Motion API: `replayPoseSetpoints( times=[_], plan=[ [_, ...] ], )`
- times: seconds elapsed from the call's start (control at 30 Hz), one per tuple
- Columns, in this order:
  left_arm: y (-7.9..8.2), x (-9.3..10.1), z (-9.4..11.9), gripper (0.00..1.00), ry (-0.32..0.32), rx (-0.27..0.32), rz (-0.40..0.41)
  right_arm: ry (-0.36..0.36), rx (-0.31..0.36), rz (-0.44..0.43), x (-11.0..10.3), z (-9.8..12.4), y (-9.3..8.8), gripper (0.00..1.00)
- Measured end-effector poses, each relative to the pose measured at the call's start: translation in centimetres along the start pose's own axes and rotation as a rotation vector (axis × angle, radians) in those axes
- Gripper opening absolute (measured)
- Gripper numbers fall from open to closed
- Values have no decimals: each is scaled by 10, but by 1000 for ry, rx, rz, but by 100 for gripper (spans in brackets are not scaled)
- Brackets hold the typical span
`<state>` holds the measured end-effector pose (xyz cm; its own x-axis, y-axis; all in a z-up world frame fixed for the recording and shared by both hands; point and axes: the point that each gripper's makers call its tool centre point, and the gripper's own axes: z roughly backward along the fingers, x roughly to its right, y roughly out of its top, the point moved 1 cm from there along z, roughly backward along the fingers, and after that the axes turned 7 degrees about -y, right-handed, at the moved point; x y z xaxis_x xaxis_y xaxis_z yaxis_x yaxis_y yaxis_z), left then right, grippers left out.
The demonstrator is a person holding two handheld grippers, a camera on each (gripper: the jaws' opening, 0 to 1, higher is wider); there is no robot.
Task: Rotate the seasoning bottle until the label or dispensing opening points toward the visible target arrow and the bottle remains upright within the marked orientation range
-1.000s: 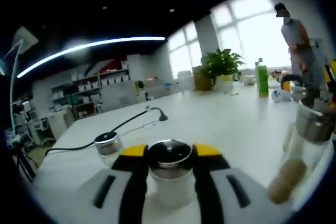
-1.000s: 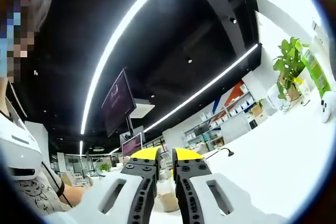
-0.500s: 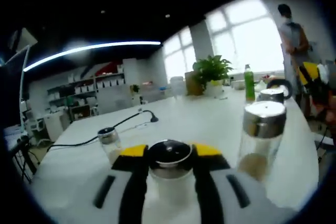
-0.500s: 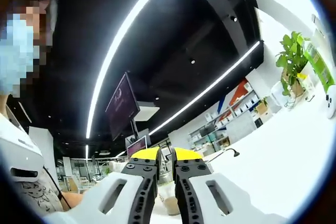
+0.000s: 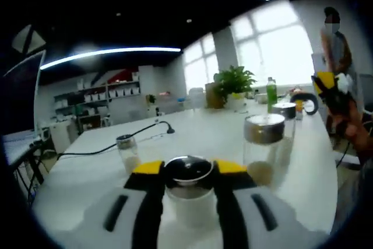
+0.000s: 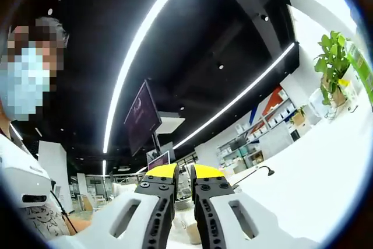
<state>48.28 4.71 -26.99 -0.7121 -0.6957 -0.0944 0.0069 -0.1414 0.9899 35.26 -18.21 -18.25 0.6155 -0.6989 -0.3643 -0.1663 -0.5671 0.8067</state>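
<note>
The seasoning bottle [image 5: 187,193] sits directly ahead of the left gripper [image 5: 187,170], clamped between its two yellow-tipped black jaws, long axis upright, metal cap toward the top of the left gripper view. The left gripper is the nearer one and is grasping it, so any turn about the bottle's vertical axis looks like it would come from this hand. No target arrow or label is visible, so how far the turn has to go cannot be judged

The right gripper [image 6: 183,176] points up toward the ceiling with its jaws nearly together and only a thin gap; whether they pinch anything cannot be told

Bottle: frosted pale cylinder body with a shiny domed steel cap. Right of it stands a taller glass jar [image 5: 263,153] with a brushed metal lid and tan contents low inside. Left of it is a small jar [image 5: 128,153]. All stand on a smooth white table [image 5: 192,135]; a black cable [image 5: 111,147] runs beyond the bottle to its left
</note>
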Motion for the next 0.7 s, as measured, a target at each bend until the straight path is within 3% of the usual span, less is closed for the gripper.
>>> replayPoseSetpoints(
  times=[0.13, 0.7],
  plan=[
    [-9, 7, 3, 34, -3, -5, 13, 22, 3, 0, -3, -1, 0, 7],
    [-12, 22, 13, 34, -47, 52, 27, 23, 5, -11, 0, 1, 1, 7]
  ],
)
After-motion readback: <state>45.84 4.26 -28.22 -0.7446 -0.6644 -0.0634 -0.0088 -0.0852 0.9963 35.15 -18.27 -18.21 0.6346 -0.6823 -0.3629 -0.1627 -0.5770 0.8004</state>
